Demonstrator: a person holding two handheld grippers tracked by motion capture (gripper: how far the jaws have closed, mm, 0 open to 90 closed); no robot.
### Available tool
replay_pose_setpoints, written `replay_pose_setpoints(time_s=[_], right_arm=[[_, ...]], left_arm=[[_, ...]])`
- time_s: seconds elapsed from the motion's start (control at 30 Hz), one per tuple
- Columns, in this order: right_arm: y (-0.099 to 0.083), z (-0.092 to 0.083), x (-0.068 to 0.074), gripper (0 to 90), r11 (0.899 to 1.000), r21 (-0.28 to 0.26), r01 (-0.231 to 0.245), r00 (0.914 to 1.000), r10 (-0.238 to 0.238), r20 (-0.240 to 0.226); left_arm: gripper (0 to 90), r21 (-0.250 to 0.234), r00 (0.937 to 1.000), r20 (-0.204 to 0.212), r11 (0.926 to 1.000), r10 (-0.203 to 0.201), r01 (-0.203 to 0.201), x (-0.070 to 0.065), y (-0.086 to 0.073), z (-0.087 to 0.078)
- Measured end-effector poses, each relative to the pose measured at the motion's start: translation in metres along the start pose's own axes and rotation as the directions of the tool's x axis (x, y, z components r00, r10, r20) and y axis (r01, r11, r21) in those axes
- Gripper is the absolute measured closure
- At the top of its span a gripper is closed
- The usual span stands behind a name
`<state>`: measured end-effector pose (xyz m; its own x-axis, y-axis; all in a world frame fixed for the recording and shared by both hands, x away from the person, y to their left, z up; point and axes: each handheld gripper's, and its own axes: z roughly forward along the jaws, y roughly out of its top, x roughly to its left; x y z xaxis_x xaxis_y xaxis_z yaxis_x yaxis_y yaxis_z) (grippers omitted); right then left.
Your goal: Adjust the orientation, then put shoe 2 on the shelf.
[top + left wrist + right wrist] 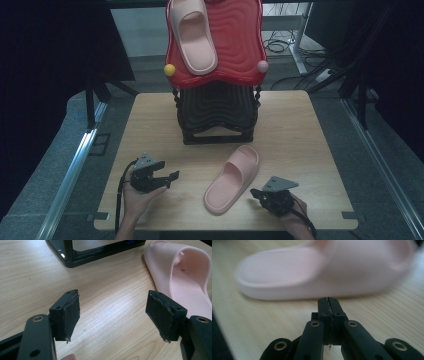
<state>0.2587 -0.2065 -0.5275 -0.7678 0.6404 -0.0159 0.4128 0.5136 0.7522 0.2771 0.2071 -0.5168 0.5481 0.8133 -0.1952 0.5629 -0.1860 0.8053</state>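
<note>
High view: a pink slipper (pixel 233 179) is flanked on the table (pixel 150 120) by the wide-open left tool (pixel 169 177) at nine o'clock and the closed, empty right tool (pixel 256 193) at four o'clock.

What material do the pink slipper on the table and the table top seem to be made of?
Pink slipper on the table: likely soft moulded foam or rubber, matte; one seamless piece with a dotted footbed in the left gripper view. Table top: light wood or wood-look laminate, smooth; fine straight grain lines show.
</note>
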Motion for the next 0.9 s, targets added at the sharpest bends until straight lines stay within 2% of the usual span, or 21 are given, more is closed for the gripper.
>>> replay_pose_setpoints(time_s=[0.03, 0.07, 0.13, 0.17, 0.2, 0.23, 0.37, 0.5, 0.67, 0.8, 0.9], right_arm=[[-0.004, -0.004, -0.007, 88.7, 1.0, -0.003, -0.025, 0.9995, 0.025, 0.018], [-0.012, -0.014, -0.022, 85.5, 0.997, -0.021, -0.077, 0.9953, 0.078, 0.057], [-0.014, -0.016, -0.028, 83.0, 0.995, -0.028, -0.092, 0.9933, 0.094, 0.067], [-0.018, -0.02, -0.036, 76.7, 0.993, -0.037, -0.116, 0.989, 0.118, 0.089], [-0.022, -0.025, -0.046, 61.4, 0.985, -0.049, -0.163, 0.9761, 0.168, 0.138], [-0.022, -0.025, -0.046, 61.4, 0.985, -0.049, -0.163, 0.9761, 0.168, 0.138], [-0.029, -0.03, -0.059, 50.7, 0.976, -0.07, -0.206, 0.9607, 0.215, 0.175], [-0.036, -0.029, -0.067, 48.3, 0.965, -0.066, -0.253, 0.9462, 0.261, 0.191], [-0.036, -0.03, -0.07, 46.8, 0.96, -0.082, -0.267, 0.9411, 0.278, 0.193], [-0.035, -0.033, -0.075, 46.7, 0.957, -0.097, -0.273, 0.9357, 0.287, 0.205], [-0.037, -0.036, -0.08, 46.7, 0.953, -0.105, -0.283, 0.9311, 0.299, 0.209]], left_arm=[[27.6, 0.0, 1.0, 0.001, 1.0, 0.003, -0.003, 0.0, 0.0, 0.0], [27.6, 0.001, 1.0, 0.002, 1.0, 0.004, -0.004, -0.001, 0.0, -0.001], [27.6, -0.001, 1.0, 0.003, 1.0, 0.007, -0.007, -0.002, 0.001, 0.0], [27.6, -0.003, 1.0, 0.002, 1.0, 0.009, -0.009, -0.003, 0.001, 0.0], [27.8, -0.005, 1.0, 0.002, 1.0, 0.009, -0.009, -0.003, 0.002, 0.0], [27.8, -0.006, 1.0, 0.0, 0.9999, 0.01, -0.01, -0.004, 0.002, 0.0], [28.4, -0.013, 0.9999, 0.0, 0.9998, 0.013, -0.013, -0.01, 0.004, 0.003], [29.4, -0.014, 0.9995, 0.012, 0.9994, 0.03, -0.03, -0.022, 0.007, 0.007], [32.2, 0.007, 0.9973, 0.04, 0.9981, 0.061, -0.062, -0.041, 0.011, 0.022], [37.2, 0.028, 0.9959, 0.06, 0.9972, 0.068, -0.07, -0.055, 0.016, 0.04], [43.0, 0.021, 0.9948, 0.075, 0.9973, 0.069, -0.071, -0.066, 0.022, 0.051]])
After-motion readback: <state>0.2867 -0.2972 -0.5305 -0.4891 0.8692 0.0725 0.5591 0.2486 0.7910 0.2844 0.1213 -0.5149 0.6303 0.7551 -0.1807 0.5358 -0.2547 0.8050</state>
